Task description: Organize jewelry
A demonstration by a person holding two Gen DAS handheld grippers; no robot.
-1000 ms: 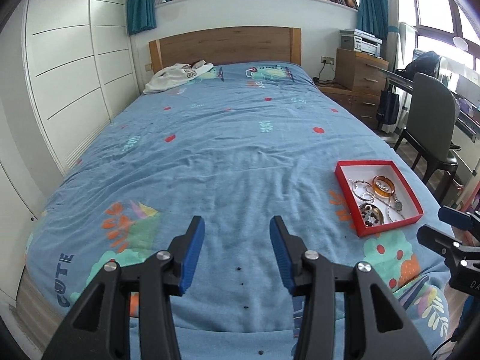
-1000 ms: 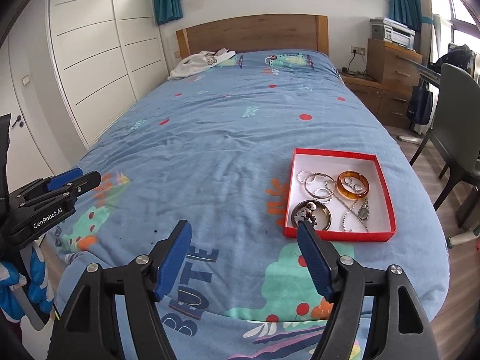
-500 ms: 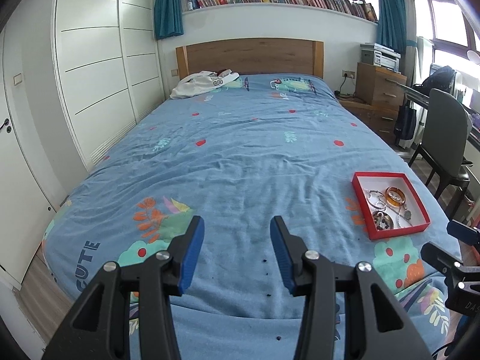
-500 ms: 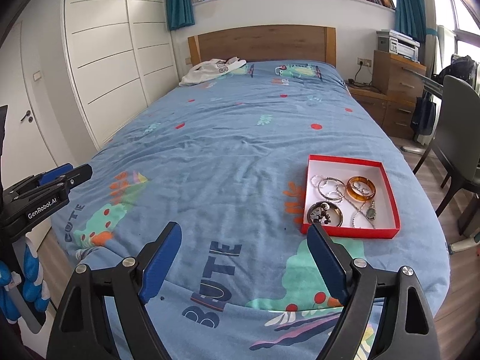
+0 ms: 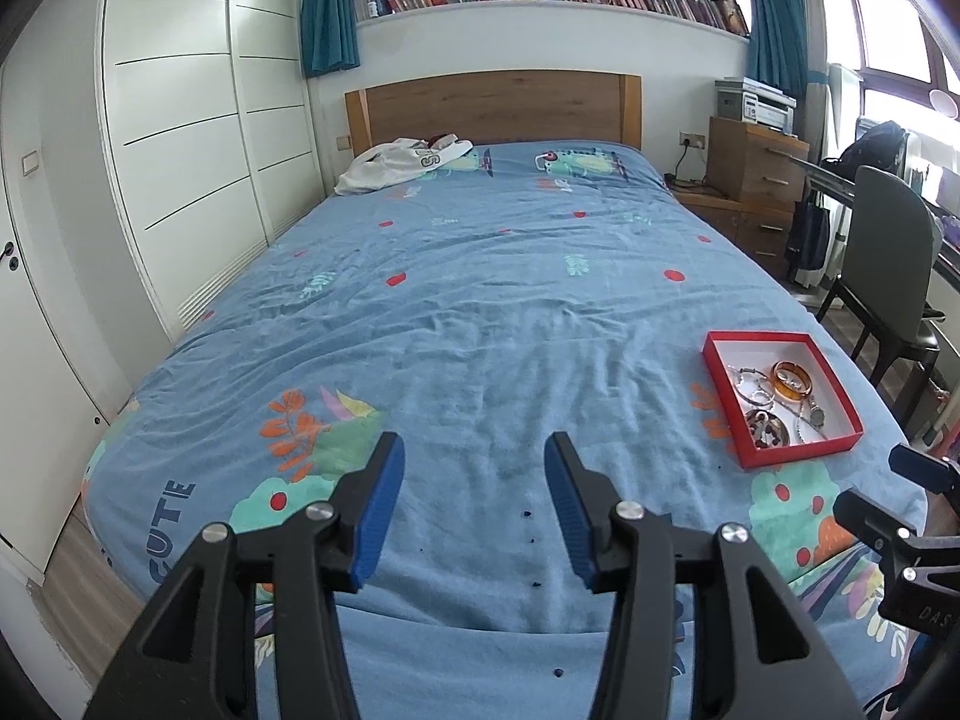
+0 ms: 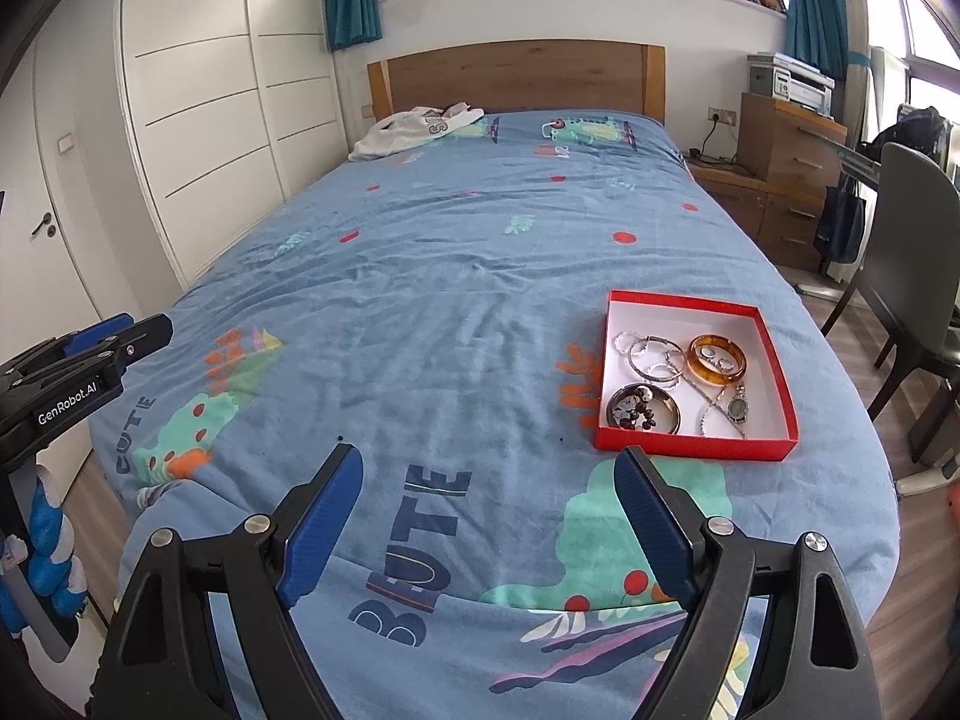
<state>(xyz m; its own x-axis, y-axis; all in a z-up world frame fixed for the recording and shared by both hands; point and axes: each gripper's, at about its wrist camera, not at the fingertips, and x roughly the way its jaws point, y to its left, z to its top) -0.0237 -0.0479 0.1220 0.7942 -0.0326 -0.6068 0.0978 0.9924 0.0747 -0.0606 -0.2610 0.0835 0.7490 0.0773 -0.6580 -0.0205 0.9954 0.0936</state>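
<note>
Bed [image 6: 456,312] w/ 1 red tray [image 6: 696,450]: 1 amber bangle [image 6: 716,359], 1 watch [image 6: 737,407].

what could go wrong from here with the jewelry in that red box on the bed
1. The red box sits on a soft, wrinkled bedspread near the bed's edge; pressing down could tip it.
2. The thin chain lies tangled among the silver bangles and watch, so lifting one piece may drag others.
3. Both grippers, left and right, are open and empty; small rings inside the amber bangle look hard to pinch.
</note>
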